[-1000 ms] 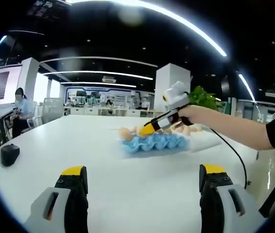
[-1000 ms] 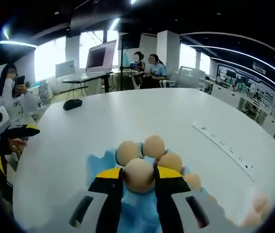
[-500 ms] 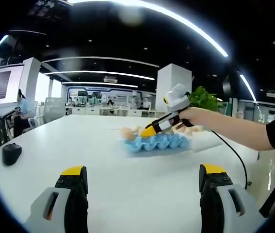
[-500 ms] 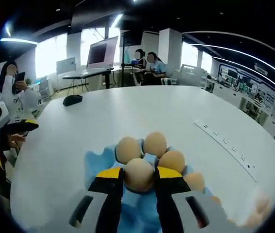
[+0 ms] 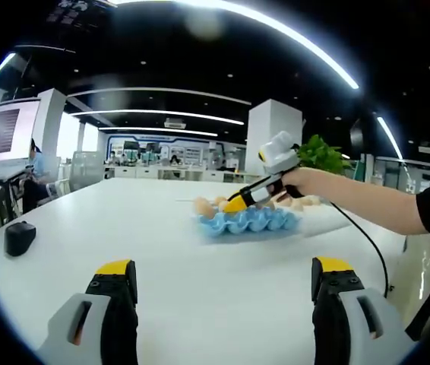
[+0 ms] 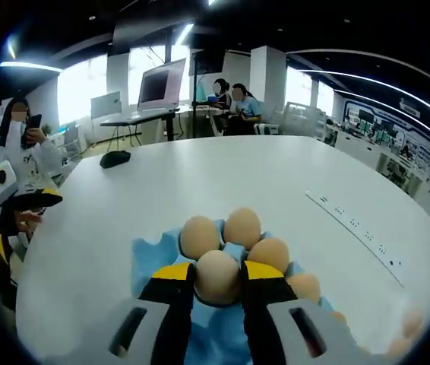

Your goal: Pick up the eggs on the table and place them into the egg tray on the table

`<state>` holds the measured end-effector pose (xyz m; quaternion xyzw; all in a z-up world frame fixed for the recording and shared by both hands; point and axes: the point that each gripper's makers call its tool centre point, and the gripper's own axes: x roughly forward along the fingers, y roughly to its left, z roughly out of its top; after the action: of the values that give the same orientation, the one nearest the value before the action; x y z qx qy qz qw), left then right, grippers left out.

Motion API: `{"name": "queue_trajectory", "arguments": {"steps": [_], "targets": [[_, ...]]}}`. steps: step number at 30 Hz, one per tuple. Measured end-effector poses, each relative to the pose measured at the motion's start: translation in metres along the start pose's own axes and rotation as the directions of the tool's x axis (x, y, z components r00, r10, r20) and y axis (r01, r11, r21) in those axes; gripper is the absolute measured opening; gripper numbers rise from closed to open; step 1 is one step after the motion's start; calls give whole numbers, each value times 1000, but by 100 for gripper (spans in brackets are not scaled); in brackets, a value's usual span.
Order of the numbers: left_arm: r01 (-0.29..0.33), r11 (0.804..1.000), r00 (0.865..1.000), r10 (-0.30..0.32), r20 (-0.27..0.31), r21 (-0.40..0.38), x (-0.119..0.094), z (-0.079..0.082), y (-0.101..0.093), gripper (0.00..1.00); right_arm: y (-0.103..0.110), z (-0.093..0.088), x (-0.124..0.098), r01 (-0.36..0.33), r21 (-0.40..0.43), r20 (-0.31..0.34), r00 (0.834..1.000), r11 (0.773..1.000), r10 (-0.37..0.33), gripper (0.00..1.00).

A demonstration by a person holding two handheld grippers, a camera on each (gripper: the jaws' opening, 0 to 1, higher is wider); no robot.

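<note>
the right tongs [image 6: 216,280] pinch an egg [image 6: 216,275] directly above the egg tray [image 6: 148,258], while the left tongs [image 5: 226,285] stay spread, well away.

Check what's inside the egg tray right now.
Right gripper view: three eggs sit at the far end of the blue tray; the right gripper holds a fourth egg over it. Nearer cups are hidden behind the gripper.

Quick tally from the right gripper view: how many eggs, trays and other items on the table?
Eggs: 5, one in the right hand-held gripper, others partly hidden
Egg tray: 1
Computer mouse: 1
Total: 7
</note>
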<state>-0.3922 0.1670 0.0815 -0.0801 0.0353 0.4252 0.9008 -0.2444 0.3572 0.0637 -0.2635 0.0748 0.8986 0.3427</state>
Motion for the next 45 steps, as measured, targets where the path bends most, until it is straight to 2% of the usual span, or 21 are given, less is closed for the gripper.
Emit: {"name": "queue_trajectory", "arguments": {"steps": [9,11,14,15,17,21,25,28,30,32,33,35,40,44,45], "targets": [[-1,1000,1000,1,3,-1,0,1,0,97,2,1,0,1,-4,5,1000,1000,-1,26],[0,1000,1000,0,3,0,0,1,-1,97,4,10,-2,-8,10,65,998,1000,8,29],[0,1000,1000,0,3,0,-1,1,-1,97,4,23,-13,-23,58,160,987,998,13,48],[0,1000,1000,0,4,0,-1,2,-1,97,2,26,-18,-19,52,175,985,998,9,56],[2,1000,1000,-2,7,-1,-1,2,-2,97,2,25,-26,-12,40,178,984,999,5,64],[12,1000,1000,-12,8,-2,2,3,-6,97,10,21,-58,19,-21,200,980,1000,-14,80],[27,1000,1000,-27,10,-2,6,4,-13,97,14,16,-84,26,-29,230,973,999,-18,88],[45,999,999,-45,13,4,10,6,-19,97,19,5,-118,29,-15,268,963,999,-24,92],[50,999,999,-50,14,2,13,7,-21,97,25,-6,-139,57,-14,285,957,998,-50,94],[53,999,999,-53,13,3,15,7,-22,97,20,-17,-158,88,8,293,952,996,-86,95],[55,998,998,-55,12,3,15,7,-23,97,13,-23,-172,114,34,312,943,993,-119,95],[58,998,998,-58,15,7,16,8,-24,97,8,-33,-189,144,57,322,934,988,-155,96],[65,998,998,-65,9,11,20,8,-28,97,-12,-61,-239,260,116,338,897,959,-284,97],[77,997,997,-77,1,14,23,5,-34,97,-13,-77,-265,289,154,356,876,945,-326,97],[83,996,997,-83,-2,16,25,5,-37,97,-12,-86,-277,300,171,363,866,938,-343,97]]}}
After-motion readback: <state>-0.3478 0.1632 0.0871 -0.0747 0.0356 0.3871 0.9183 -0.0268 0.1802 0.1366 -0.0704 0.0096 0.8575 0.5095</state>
